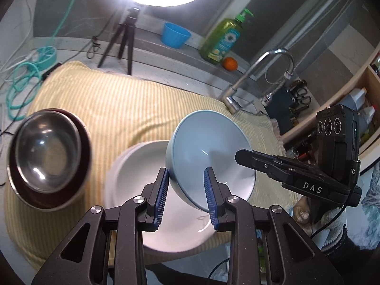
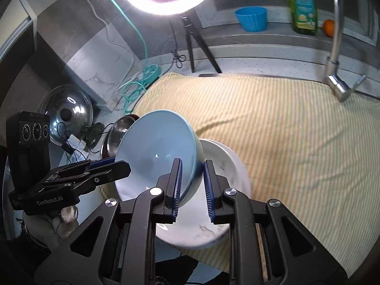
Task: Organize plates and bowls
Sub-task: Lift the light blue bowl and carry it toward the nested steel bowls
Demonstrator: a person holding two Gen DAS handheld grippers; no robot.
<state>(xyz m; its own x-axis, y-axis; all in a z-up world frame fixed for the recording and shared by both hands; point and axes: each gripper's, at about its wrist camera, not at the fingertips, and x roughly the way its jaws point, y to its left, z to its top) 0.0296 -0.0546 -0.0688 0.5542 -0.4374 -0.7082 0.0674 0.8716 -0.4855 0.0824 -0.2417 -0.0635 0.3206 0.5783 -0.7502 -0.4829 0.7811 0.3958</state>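
A light blue bowl [image 1: 209, 152] [image 2: 156, 149] is held tilted above a white plate [image 1: 140, 171] [image 2: 228, 166] on the yellow striped cloth. My left gripper [image 1: 186, 178] straddles the bowl's left rim, one finger inside and one outside. My right gripper [image 2: 192, 168] straddles its opposite rim the same way. Each gripper shows in the other's view, the right one [image 1: 242, 156] and the left one [image 2: 118, 163], both at the bowl's edge. A steel bowl [image 1: 47, 152] sits nested in a dark red bowl [image 1: 78, 180] at the left.
A ring light on a tripod [image 1: 123, 38] stands behind the cloth [image 2: 285, 130]. A blue tub [image 1: 175, 34], a green soap bottle [image 1: 220, 40] and an orange [image 1: 230, 63] sit on the ledge. A faucet [image 1: 256, 71] stands at the right. A pot lid [image 2: 68, 114] leans at the left.
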